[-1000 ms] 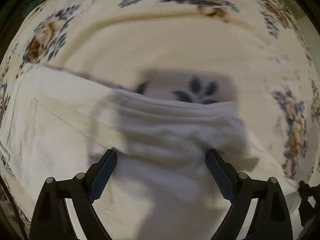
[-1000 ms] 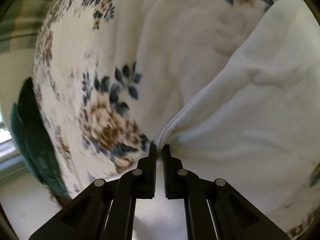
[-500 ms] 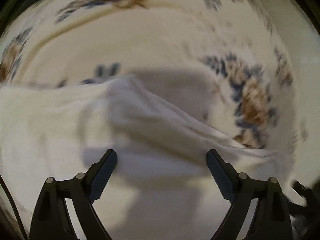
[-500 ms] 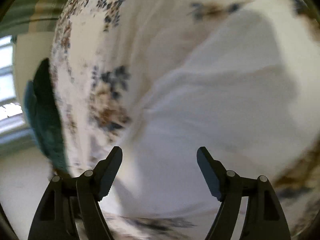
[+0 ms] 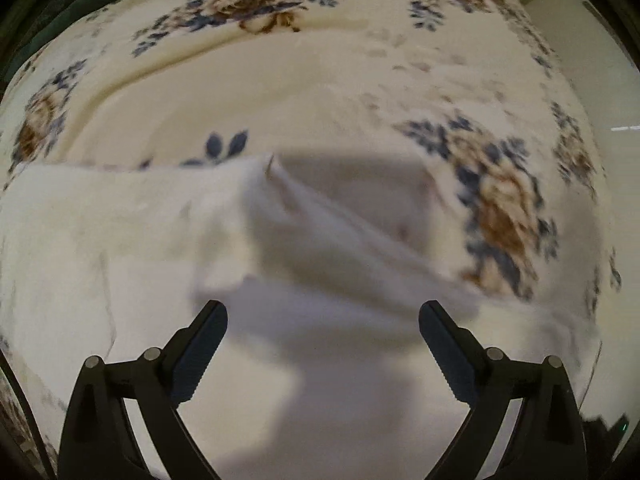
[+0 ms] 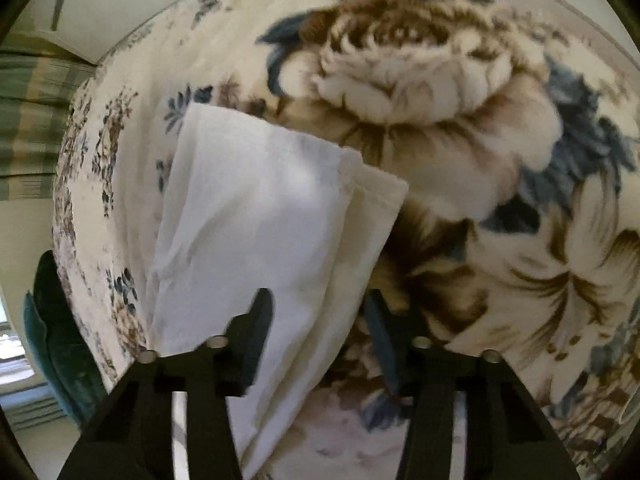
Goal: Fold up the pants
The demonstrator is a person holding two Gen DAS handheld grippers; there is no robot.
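Both grippers empty, jaws spread wide. White pants (image 6: 256,216) lie on the floral blanket (image 6: 460,128), already doubled over. In the right wrist view they form a long strip running from bottom centre up to the upper left, long axis roughly in line with the right gripper (image 6: 320,312); the strip's right edge passes between the fingers, left finger sits over cloth, right finger over bare blanket. In the left wrist view the pants fill the left and lower frame, with a loose fold ridge crossing diagonally from centre to lower right, just ahead of the left gripper (image 5: 322,318). My read: right gripper is better lined up for the strip's edge, left for that ridge; next fold likely goes across the long axis
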